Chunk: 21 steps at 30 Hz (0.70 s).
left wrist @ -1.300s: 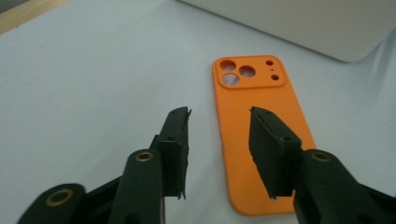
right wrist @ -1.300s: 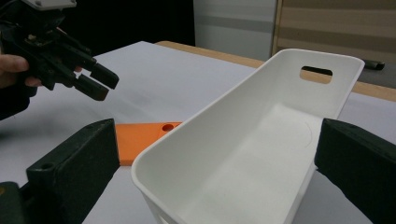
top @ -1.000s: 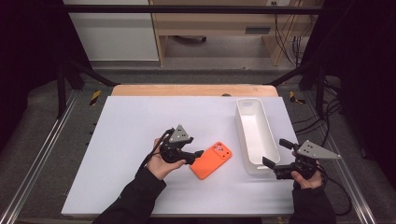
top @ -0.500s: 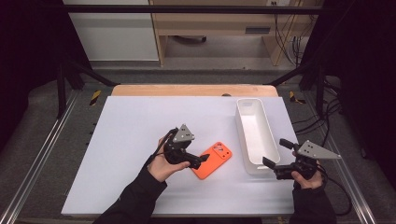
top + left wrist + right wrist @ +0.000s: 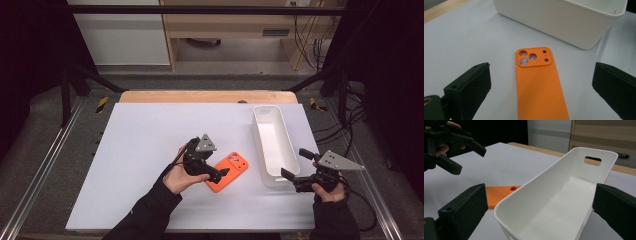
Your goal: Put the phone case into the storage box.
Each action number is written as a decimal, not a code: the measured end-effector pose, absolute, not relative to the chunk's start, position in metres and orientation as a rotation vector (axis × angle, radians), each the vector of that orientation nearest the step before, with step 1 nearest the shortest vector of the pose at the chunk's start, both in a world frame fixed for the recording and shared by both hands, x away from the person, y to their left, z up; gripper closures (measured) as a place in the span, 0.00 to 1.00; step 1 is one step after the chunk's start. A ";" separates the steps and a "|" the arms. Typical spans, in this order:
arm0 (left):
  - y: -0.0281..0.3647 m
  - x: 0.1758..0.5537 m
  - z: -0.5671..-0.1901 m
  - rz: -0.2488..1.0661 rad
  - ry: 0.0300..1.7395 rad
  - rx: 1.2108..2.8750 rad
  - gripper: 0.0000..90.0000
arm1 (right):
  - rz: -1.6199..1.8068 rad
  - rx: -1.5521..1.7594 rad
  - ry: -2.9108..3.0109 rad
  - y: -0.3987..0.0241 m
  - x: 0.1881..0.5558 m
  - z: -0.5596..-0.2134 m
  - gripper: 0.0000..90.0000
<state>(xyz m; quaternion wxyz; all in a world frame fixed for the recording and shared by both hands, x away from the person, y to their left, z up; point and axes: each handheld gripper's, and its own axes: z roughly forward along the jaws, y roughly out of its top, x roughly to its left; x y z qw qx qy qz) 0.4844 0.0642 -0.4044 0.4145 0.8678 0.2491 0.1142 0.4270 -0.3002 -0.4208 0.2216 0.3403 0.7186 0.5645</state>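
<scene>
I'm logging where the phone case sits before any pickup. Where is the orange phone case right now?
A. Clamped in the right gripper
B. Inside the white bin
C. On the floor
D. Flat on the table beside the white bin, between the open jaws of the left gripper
D: the orange phone case lies flat on the table beside the white bin, with the left gripper open around it.
</scene>
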 end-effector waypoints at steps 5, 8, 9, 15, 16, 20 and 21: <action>0.055 0.491 -0.407 0.293 0.631 2.209 0.02 | 1.563 0.938 1.981 -0.300 0.426 -0.420 0.00; 0.050 0.495 -0.409 0.300 0.635 2.221 0.02 | 1.562 0.934 1.982 -0.300 0.427 -0.420 0.00; 0.048 0.496 -0.410 0.306 0.637 2.225 0.02 | 1.560 0.934 1.984 -0.300 0.427 -0.420 0.00; 0.039 0.504 -0.414 0.309 0.647 2.255 0.01 | 1.557 0.938 1.988 -0.300 0.426 -0.420 0.00; 0.037 0.506 -0.415 0.305 0.652 2.263 0.01 | 1.557 0.935 1.987 -0.300 0.427 -0.420 0.00; 0.032 0.511 -0.418 0.281 0.671 2.257 0.01 | 1.558 0.933 1.986 -0.300 0.427 -0.420 0.00; 0.031 0.511 -0.418 0.276 0.671 2.261 0.01 | 1.558 0.933 1.985 -0.300 0.427 -0.420 0.00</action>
